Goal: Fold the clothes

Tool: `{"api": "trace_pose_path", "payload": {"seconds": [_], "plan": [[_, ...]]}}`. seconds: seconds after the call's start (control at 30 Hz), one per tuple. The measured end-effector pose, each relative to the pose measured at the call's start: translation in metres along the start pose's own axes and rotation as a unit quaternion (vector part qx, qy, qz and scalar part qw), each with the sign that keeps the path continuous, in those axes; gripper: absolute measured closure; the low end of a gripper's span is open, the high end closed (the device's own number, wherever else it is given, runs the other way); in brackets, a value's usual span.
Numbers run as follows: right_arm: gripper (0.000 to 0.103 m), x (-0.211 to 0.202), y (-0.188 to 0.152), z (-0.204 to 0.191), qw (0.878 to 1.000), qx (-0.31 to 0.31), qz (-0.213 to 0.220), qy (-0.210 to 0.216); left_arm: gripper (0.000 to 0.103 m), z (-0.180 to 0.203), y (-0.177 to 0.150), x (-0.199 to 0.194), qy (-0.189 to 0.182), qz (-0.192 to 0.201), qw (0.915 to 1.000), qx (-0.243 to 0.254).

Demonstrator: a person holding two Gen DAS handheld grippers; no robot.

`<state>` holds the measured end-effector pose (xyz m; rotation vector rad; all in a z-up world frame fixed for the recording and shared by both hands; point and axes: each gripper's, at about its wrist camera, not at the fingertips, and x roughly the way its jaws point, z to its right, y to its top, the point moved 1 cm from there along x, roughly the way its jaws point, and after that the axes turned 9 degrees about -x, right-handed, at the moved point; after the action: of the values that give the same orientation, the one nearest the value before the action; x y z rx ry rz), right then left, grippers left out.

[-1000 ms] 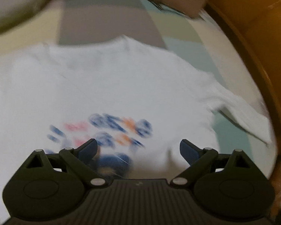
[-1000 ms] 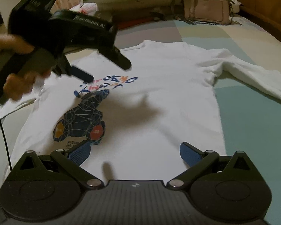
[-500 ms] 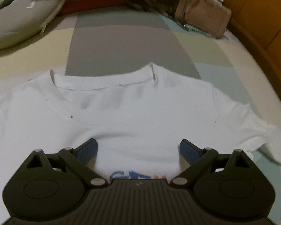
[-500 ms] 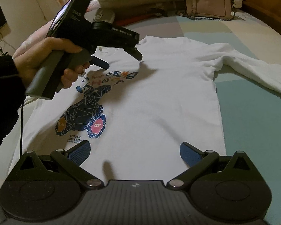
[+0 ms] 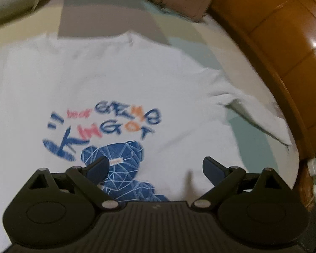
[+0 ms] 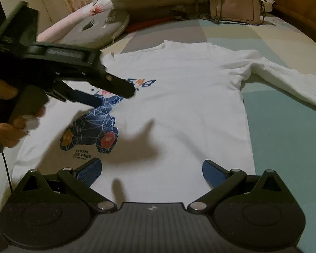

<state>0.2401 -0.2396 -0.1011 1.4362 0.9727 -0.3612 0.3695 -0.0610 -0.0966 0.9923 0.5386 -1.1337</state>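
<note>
On bed: white shirt (image 6: 179,97) flat | print "KING" | both grippers' fingers spread

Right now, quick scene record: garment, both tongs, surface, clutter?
garment: white long-sleeve shirt, flat, print up, unfolded
print: blue bear under lettering
sleeve: one sleeve stretched out sideways
left tongs: open, empty, over the print
right tongs: open, empty, near the hem
surface: bed, patchwork sheet
clutter: handbag, grey cushion at the far end
</note>
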Motion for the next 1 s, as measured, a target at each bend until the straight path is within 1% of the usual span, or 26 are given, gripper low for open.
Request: {"api": "trace_pose_path", "payload": {"seconds": [0.03,0.23,0.3,0.37,0.43,0.5,0.6,0.7,0.77,0.87,0.9,0.97,1.0], "plan": [[0.000,0.001,0.000,0.000,1.000,-0.001,-0.002,-0.001,0.004,-0.001,0.001,0.001,0.000,0.002,1.0000,-0.002],[0.000,0.002,0.000,-0.003,1.000,-0.004,-0.001,-0.002,0.005,-0.008,0.007,0.010,0.002,0.013,0.9998,-0.016],[0.000,0.001,0.000,-0.003,1.000,-0.006,-0.001,-0.002,0.005,-0.004,0.003,-0.001,0.007,0.024,0.9996,-0.013],[0.000,0.001,0.000,-0.002,1.000,-0.006,-0.001,-0.002,0.005,0.003,-0.007,-0.012,-0.017,0.030,0.9994,0.001],[0.000,0.001,0.000,0.000,1.000,-0.004,-0.001,-0.003,0.005,0.007,-0.017,-0.013,-0.026,0.021,0.9994,0.007],[0.000,0.002,0.000,0.000,1.000,-0.003,-0.002,-0.003,0.005,0.004,-0.024,-0.003,-0.025,0.001,0.9997,-0.004],[0.000,0.002,0.000,-0.001,1.000,-0.006,-0.003,-0.005,0.003,0.002,-0.029,0.006,-0.028,0.006,0.9993,-0.025],[0.000,0.003,0.000,0.000,1.000,-0.007,-0.005,-0.007,0.003,0.006,-0.039,0.002,-0.038,-0.011,0.9991,-0.019],[0.000,0.003,-0.001,0.001,1.000,-0.006,-0.004,-0.008,0.004,0.007,-0.045,-0.009,-0.027,-0.015,0.9995,-0.009],[0.000,0.002,0.000,0.000,1.000,-0.008,-0.002,-0.007,0.004,0.002,-0.048,-0.037,-0.032,0.024,0.9991,0.009],[0.000,0.003,0.000,0.000,1.000,-0.010,-0.001,-0.007,0.003,-0.001,-0.047,-0.044,-0.028,0.038,0.9988,0.011],[0.000,0.004,-0.001,-0.002,1.000,-0.014,0.002,-0.005,0.003,-0.013,-0.045,-0.050,-0.003,0.054,0.9984,0.013],[0.000,0.005,-0.001,-0.002,1.000,-0.016,0.004,-0.004,0.003,-0.021,-0.047,-0.049,0.002,0.052,0.9985,0.016]]}}
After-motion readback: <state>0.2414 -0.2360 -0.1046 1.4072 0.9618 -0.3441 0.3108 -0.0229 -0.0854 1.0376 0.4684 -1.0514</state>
